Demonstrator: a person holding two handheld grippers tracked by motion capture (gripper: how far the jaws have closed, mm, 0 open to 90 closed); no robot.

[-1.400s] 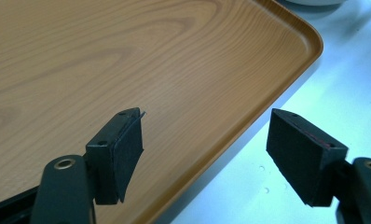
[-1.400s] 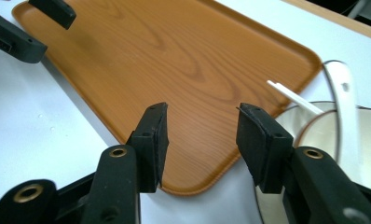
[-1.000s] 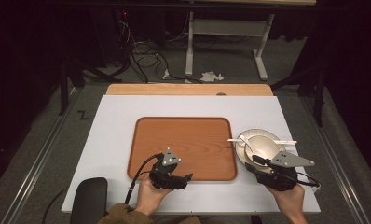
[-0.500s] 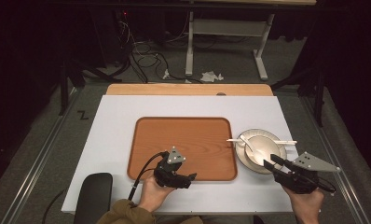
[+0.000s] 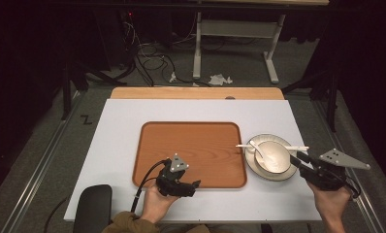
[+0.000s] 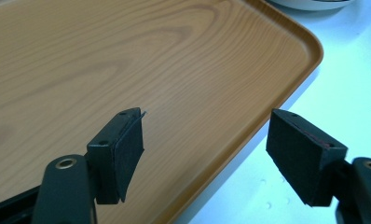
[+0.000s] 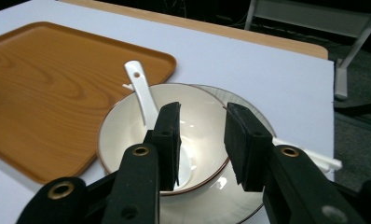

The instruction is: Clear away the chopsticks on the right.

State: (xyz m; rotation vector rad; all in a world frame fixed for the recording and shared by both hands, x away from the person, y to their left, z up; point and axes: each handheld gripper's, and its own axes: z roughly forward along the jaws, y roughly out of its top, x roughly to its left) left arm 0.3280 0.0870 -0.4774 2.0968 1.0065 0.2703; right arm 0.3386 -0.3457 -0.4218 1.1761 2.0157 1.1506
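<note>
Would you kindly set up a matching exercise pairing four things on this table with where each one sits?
Things:
1. Spoon
2. Bowl
3. Tray
4. Left gripper

Places:
A. on the plate
B. over the tray's near edge
C. in the bowl
D. on the white table top, left of the plate

Pairs: 1-C, 2-A, 3-D, 4-B

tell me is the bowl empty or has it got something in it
Not empty: a white spoon lies in the bowl, its handle leaning over the rim toward the tray. No food or liquid is visible.
</note>
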